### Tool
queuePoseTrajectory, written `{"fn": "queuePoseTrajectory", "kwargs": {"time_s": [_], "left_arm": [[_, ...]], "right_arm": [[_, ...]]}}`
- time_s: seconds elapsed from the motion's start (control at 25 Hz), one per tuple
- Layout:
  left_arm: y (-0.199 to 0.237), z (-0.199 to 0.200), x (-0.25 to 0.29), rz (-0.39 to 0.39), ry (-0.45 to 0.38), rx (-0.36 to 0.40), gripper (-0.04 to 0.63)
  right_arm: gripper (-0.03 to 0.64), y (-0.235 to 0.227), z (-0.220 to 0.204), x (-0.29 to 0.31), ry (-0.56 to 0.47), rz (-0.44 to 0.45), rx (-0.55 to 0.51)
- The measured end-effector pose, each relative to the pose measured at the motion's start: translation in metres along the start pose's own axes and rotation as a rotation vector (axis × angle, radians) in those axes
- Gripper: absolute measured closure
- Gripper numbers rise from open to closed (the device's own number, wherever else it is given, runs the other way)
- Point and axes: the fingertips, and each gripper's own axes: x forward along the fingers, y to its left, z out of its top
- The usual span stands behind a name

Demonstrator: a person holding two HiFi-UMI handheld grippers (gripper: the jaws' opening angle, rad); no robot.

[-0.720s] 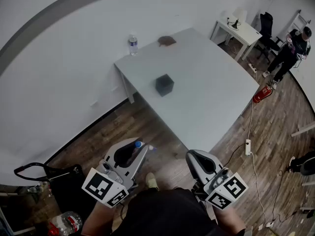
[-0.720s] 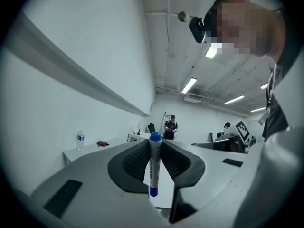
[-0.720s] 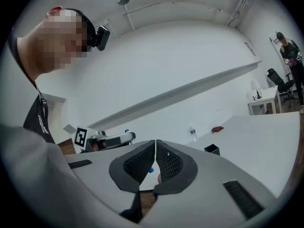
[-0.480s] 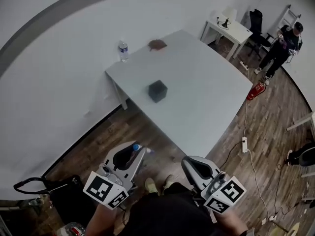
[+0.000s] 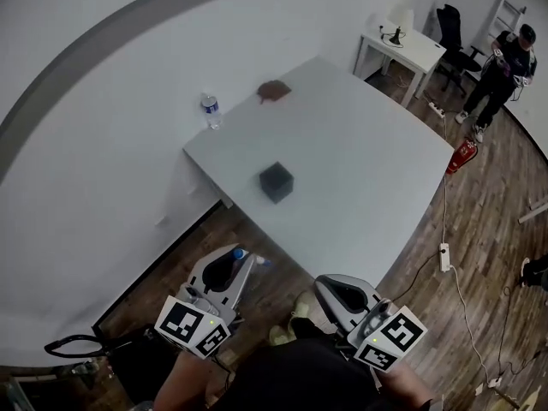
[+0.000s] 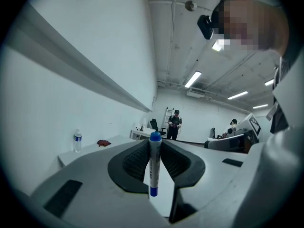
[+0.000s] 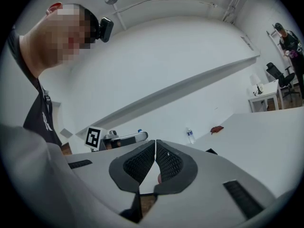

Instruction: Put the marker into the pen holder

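Observation:
A white marker [image 6: 154, 165] with blue cap and blue end stands upright between the jaws of my left gripper [image 6: 154, 163], which is shut on it. In the head view the left gripper [image 5: 229, 271] hangs low over the wooden floor, the marker's blue tip [image 5: 241, 253] poking out. The black cube-shaped pen holder [image 5: 276, 182] sits on the white table [image 5: 368, 169], well ahead of both grippers. My right gripper [image 7: 155, 163] is shut with nothing between its pads; the head view shows the right gripper [image 5: 341, 296] beside the left one, short of the table's near edge.
A water bottle [image 5: 210, 110] and a brown cloth [image 5: 274, 88] lie at the table's far corner. A small white desk with a lamp [image 5: 409, 45], a black chair [image 5: 454, 28], a person [image 5: 505, 67], a red extinguisher [image 5: 462, 154] and a power strip [image 5: 443, 257] are at the right.
The view has shifted a little, so the table and pen holder sit slightly lower in the picture. Both grippers keep their places and states, the marker still held in the left.

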Motion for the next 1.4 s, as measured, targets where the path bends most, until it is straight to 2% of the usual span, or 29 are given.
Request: {"fn": "queuePoseTrajectory", "kwargs": {"time_s": [0.28, 0.56, 0.76, 1.04, 1.4], "left_arm": [[0.031, 0.017, 0.063, 0.054, 0.025, 0.049, 0.522], [0.045, 0.023, 0.102, 0.044, 0.051, 0.045, 0.52], [0.068, 0.02, 0.128, 0.013, 0.056, 0.031, 0.522], [0.106, 0.007, 0.18, -0.079, 0.09, 0.032, 0.522], [0.151, -0.059, 0.239, -0.102, 0.186, 0.113, 0.522]], "right_arm": [[0.601, -0.052, 0.023, 0.025, -0.016, 0.043, 0.011], [0.601, -0.081, 0.036, 0.047, -0.004, 0.042, 0.032], [0.601, -0.101, 0.038, 0.066, 0.0, 0.002, 0.036], [0.601, -0.128, 0.048, 0.102, 0.015, -0.088, 0.048], [0.601, -0.156, 0.043, 0.132, 0.087, -0.187, 0.07]]}}
